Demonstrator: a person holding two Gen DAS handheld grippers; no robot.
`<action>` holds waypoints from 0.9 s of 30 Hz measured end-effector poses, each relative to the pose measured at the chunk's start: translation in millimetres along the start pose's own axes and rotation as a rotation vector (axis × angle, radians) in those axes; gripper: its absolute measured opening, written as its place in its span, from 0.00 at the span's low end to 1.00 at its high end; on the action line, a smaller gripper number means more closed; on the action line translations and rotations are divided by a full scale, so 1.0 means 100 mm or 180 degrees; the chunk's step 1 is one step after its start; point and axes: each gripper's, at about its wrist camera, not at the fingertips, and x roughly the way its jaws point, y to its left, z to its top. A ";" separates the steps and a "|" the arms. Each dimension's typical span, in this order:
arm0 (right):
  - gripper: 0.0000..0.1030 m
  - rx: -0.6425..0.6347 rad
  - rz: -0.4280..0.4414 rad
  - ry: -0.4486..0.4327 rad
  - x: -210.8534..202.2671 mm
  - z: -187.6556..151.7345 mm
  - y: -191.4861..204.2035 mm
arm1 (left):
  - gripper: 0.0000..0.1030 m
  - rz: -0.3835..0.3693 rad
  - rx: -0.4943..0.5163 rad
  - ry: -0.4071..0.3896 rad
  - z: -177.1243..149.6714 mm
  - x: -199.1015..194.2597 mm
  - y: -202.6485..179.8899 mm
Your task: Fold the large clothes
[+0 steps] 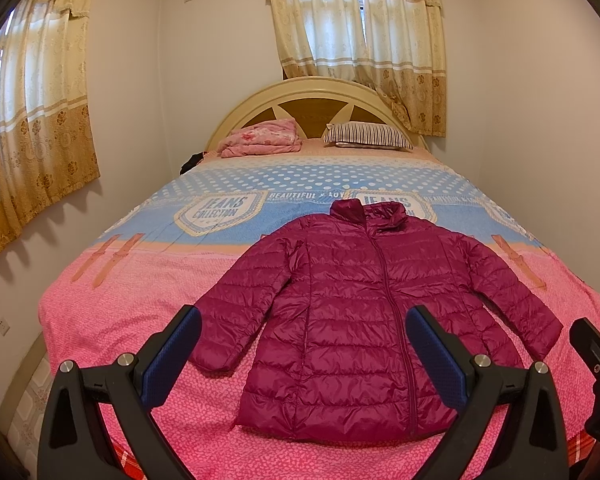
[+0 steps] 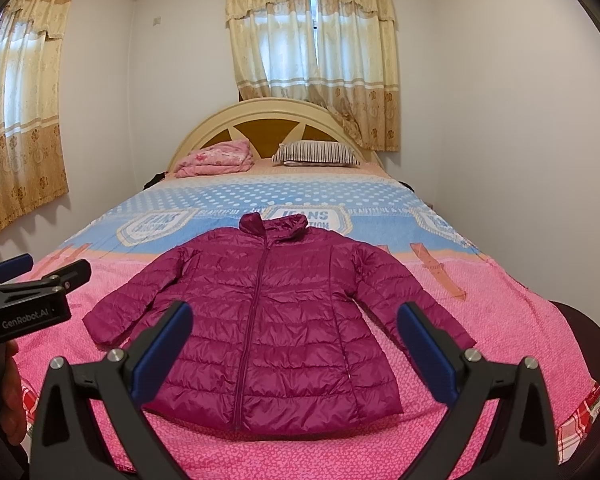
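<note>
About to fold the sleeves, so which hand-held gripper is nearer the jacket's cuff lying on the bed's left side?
Left hand-held gripper: that cuff lies beside its left finger. Right hand-held gripper hangs nearer the opposite sleeve.

1 bed (image 1: 140, 320), 1 magenta puffer jacket (image 1: 360, 312), 1 striped pillow (image 1: 368, 136), 1 folded pink blanket (image 1: 260, 138), 2 curtained windows (image 1: 356, 32), 2 tongs (image 1: 304, 344)

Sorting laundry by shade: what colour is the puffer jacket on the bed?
Magenta-plum, quilted, the puffer jacket shows best in the right wrist view.
</note>
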 end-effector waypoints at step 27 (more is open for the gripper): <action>1.00 0.0753 -0.0486 0.0782 1.14 -0.54 -1.25 | 0.99 -0.0031 0.0352 0.0540 -0.29 1.52 -0.43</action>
